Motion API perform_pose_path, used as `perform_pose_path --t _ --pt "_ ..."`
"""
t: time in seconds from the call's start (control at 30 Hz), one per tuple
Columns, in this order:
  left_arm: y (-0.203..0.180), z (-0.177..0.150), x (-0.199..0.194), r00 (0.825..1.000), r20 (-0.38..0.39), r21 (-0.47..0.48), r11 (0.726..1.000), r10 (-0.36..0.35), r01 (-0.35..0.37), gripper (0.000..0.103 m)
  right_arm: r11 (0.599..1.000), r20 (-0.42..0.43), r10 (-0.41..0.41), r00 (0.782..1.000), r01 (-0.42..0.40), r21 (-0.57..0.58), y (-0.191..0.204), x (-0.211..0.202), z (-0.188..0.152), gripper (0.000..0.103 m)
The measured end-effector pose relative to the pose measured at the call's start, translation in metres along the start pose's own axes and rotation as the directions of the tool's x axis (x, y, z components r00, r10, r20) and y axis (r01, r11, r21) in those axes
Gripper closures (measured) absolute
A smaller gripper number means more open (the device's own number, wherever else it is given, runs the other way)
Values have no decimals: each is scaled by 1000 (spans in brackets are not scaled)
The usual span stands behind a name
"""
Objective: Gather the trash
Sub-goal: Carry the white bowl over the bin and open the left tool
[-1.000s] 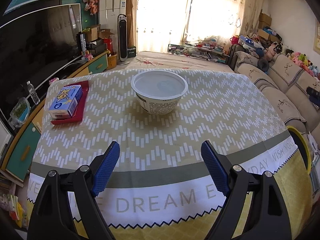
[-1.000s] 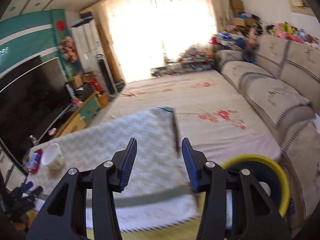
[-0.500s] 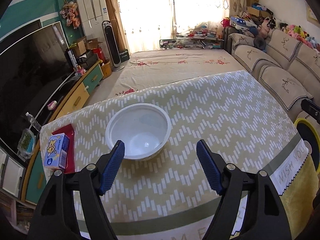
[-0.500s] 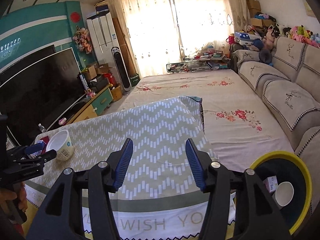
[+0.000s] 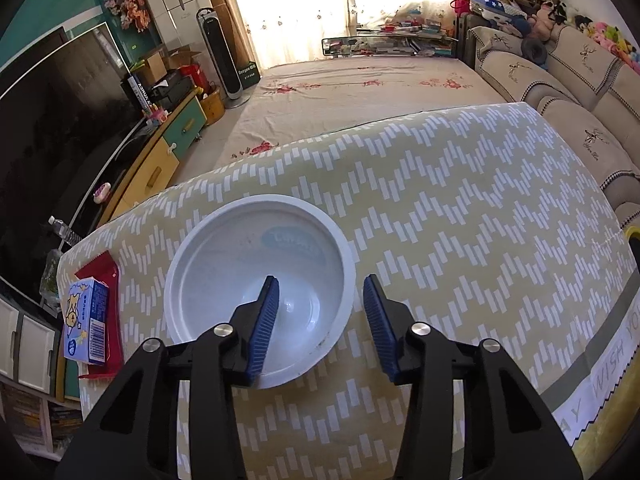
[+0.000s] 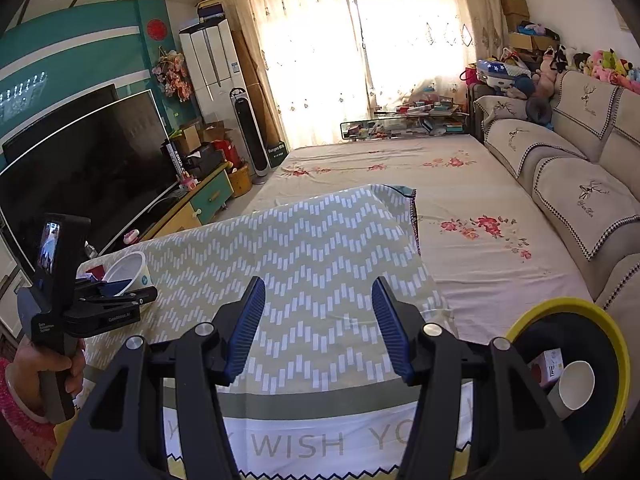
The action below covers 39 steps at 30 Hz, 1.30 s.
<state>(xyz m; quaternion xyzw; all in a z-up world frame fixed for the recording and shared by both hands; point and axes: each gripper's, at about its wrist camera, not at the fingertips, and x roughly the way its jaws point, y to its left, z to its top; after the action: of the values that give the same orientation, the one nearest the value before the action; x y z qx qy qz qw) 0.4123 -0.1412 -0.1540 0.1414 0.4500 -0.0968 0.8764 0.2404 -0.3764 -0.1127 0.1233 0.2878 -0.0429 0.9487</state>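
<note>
Straddling the white bowl's [image 5: 256, 280] right rim, the left tool [image 5: 320, 320] is gaping unclosed, while the right tool [image 6: 320, 324] is hovering open, empty.

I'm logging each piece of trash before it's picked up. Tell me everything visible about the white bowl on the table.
The white bowl is a round, disposable-looking container with a rolled rim, thin plastic or coated paper by its look. It stands upright and empty on the chevron tablecloth, with a blue label showing faintly through its far wall. The left claw is open and straddles its right rim, one finger inside and one outside. A blue carton on a red packet lies to its left, apart.
</note>
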Motion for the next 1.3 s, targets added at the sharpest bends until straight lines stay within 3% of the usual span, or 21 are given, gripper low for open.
perform_pose_path --t 0.17,0.3,0.47,0.77,0.9,1.07,1.3 --pt "-1 0 11 1000 -17 -9 1000 13 -13 91 1000 -9 -6 1000 6 -5 3 2 -1 50" --pt "-1 -1 6 1000 19 -18 1000 25 -24 94 1000 -15 -13 1000 13 -5 2 3 -2 50" --pt "-11 -8 -26 998 67 -36 999 -17 19 94 999 -10 -39 999 39 -9 1 4 -1 50" --pt "-85 -25 -121 973 189 119 986 -135 114 94 990 51 -136 989 135 28 -23 -23 10 50" --pt "-134 -31 -152 957 202 205 964 -210 169 94 988 69 -155 985 154 26 -45 -59 5 50" --pt "-203 -33 -176 931 182 305 918 -316 252 94 976 70 -217 974 216 29 -96 -115 -28 49" --pt "-306 -30 -189 889 101 418 830 -447 370 94 911 55 -395 917 383 152 -198 -201 -73 49"
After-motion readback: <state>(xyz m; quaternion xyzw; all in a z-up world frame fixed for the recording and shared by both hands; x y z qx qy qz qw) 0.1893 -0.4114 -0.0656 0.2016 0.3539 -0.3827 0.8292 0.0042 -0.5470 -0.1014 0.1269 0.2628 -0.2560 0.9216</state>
